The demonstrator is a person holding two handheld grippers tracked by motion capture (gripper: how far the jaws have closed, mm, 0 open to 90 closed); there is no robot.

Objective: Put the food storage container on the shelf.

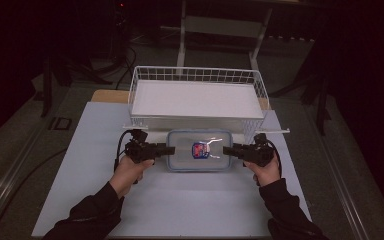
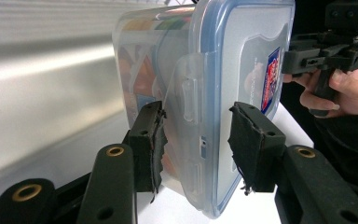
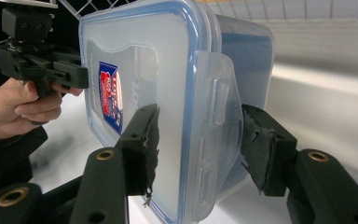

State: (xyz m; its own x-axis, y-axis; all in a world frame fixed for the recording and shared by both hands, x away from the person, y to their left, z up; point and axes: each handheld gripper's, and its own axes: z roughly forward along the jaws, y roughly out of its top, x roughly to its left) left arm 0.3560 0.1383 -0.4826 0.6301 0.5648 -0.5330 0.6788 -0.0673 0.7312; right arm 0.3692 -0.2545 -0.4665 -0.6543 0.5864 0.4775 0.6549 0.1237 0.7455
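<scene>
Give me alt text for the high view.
Two hand-held grippers, the left gripper and the right gripper, clamp the short ends of a clear lidded container on a white table. A white wire basket stands just behind it.

White table [image 1: 180,205], wire basket [image 1: 197,75] atop.

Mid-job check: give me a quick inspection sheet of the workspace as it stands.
Surface: pale table top, bare in front.
Job's things: clear lidded container with blue seal and label, just before the white wire basket.
Clutter: nothing seen.
Grippers: left hand-held gripper clamps the container's left end; right hand-held gripper clamps its right end.
Cables: black cable loops behind left hand.
Surroundings: dark room, frame legs behind.
</scene>
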